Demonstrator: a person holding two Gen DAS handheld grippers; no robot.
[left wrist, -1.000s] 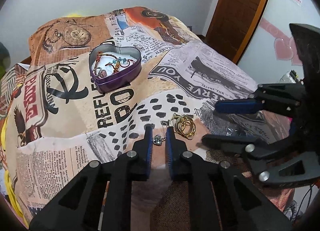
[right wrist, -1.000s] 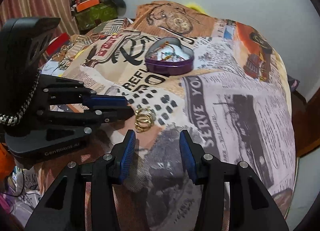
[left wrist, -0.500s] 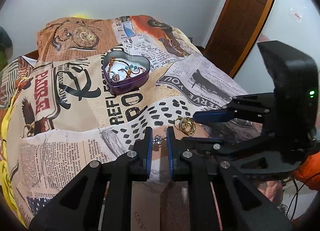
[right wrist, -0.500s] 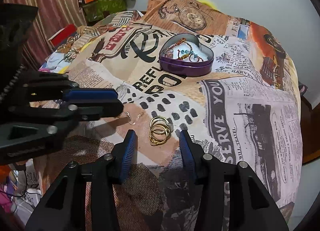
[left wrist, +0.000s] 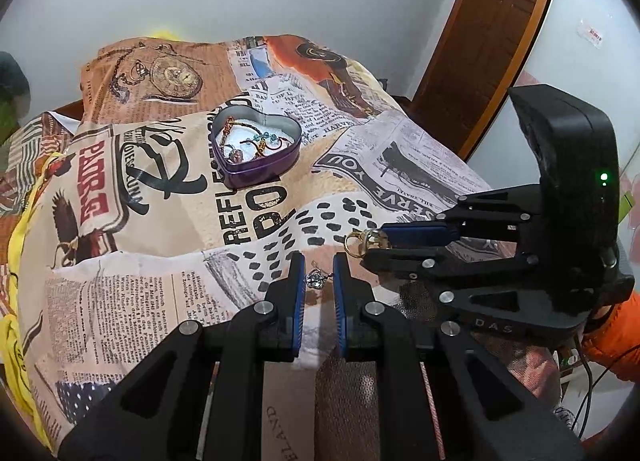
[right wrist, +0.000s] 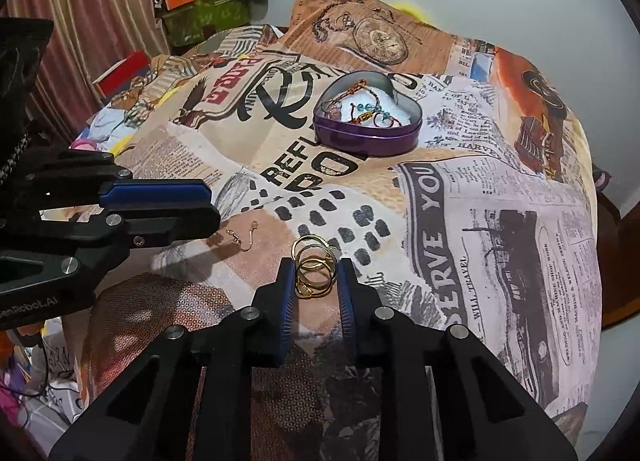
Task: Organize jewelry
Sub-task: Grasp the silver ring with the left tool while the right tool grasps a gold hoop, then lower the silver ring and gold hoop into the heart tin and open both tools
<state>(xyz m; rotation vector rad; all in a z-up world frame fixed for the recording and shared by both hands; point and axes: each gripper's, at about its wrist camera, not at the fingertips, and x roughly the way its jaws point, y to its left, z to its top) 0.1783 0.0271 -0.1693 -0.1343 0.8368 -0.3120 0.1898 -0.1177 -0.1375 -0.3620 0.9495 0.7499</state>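
Note:
A purple heart-shaped tin (left wrist: 256, 149) holding beaded jewelry sits mid-bed; it also shows in the right wrist view (right wrist: 368, 117). My left gripper (left wrist: 319, 275) is open, its jaws either side of a small silver pendant (left wrist: 317, 279) without closing on it. My right gripper (right wrist: 315, 279) has narrowed around a cluster of gold rings (right wrist: 314, 269) on the cloth; contact is unclear. The rings also show in the left wrist view (left wrist: 362, 239). A gold earring hook (right wrist: 245, 235) lies left of the rings.
A newspaper-print bedspread (right wrist: 500, 221) covers the bed. A wooden door (left wrist: 492, 33) stands at right. A curtain (right wrist: 92, 21) and stacked boxes (right wrist: 196, 5) are at the bed's far left corner.
My right gripper moved forward over the gold rings and its jaws narrowed around them. My left gripper drew back and up slightly, pendant still between its jaws.

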